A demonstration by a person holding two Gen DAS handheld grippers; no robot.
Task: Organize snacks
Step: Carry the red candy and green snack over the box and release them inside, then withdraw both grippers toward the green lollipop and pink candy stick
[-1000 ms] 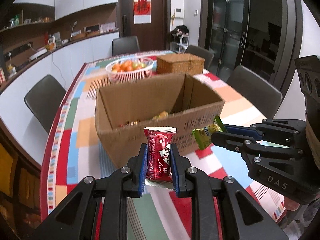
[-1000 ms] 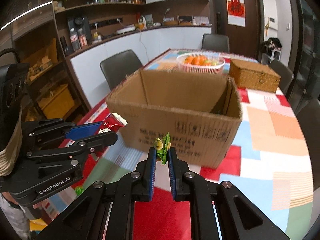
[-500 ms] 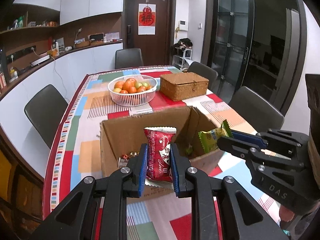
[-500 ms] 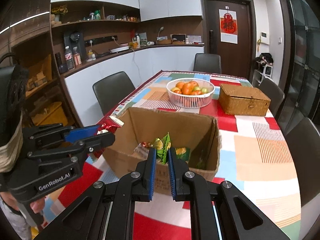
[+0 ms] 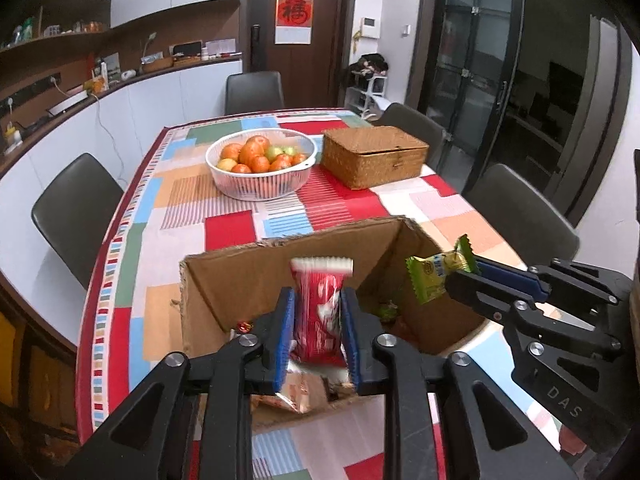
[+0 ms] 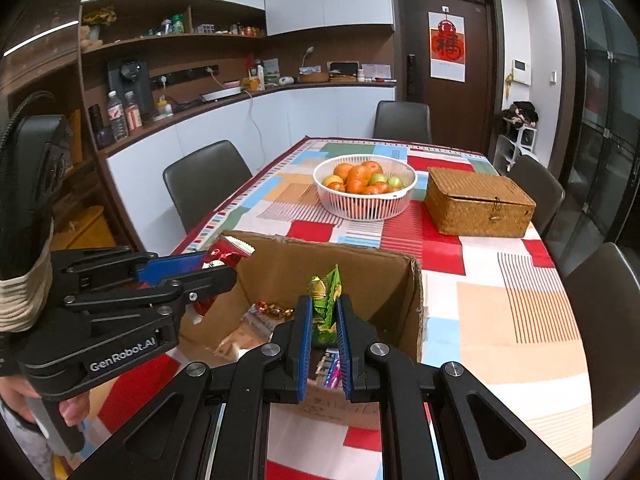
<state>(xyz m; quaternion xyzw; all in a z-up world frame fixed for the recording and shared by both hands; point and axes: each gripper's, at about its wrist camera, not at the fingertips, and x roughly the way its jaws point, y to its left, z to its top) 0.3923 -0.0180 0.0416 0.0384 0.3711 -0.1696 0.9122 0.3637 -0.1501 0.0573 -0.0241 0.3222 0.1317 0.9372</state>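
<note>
An open cardboard box (image 5: 240,280) stands on the patchwork tablecloth with several snacks lying inside. Over its near wall my left gripper (image 5: 316,296) hangs with its jaws opening. Between them a red snack packet (image 5: 318,320) stands upright, its top edge blurred as it slips loose. My right gripper (image 6: 322,304) is shut on a green snack packet (image 6: 325,300) above the inside of the box (image 6: 380,280). It also shows in the left wrist view, where the right gripper (image 5: 454,276) reaches in from the right with the green packet (image 5: 434,276) over the box's right wall.
A white basket of fruit (image 5: 260,188) and a lidded wicker box (image 5: 374,156) sit beyond the cardboard box. Dark chairs (image 5: 76,204) ring the table. A counter with shelves runs along the left wall. A hand (image 6: 72,412) holds the left gripper's handle.
Both grippers rose and moved forward from in front of the box to above its opening. The left jaws have parted a little around the red packet. The right stays shut.
</note>
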